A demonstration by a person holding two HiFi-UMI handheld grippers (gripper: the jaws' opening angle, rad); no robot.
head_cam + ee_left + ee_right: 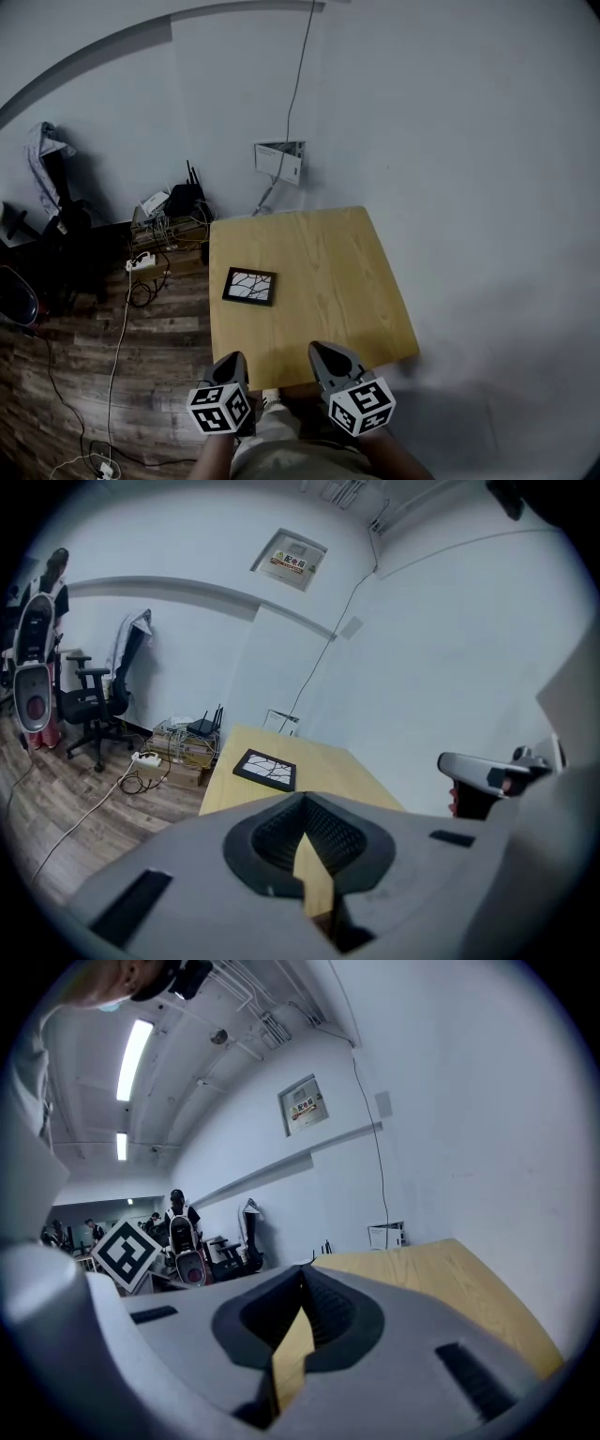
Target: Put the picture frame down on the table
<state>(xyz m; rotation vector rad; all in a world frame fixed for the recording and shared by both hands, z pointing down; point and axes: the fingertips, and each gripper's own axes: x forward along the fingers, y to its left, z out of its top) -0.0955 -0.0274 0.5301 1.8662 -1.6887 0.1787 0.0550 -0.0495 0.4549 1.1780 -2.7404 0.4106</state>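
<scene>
The black picture frame point(249, 286) with a white cracked-pattern print lies flat on the left part of the light wooden table point(328, 272). In the left gripper view the picture frame point(265, 770) lies ahead of the jaws on the table point(333, 766), well apart from them. My left gripper point(232, 362) and right gripper point(321, 353) hover side by side over the table's near edge. Both are shut with nothing between the jaws. The left gripper point(305, 805) points toward the frame. The right gripper point(302, 1275) points along the table point(450, 1279); the frame is not in that view.
A low shelf with a router and cables point(173, 211) stands left of the table, with a power strip point(141, 262) on the wooden floor. A white box point(281, 159) hangs on the wall behind. An office chair point(89, 700) and people point(178, 1227) are farther off.
</scene>
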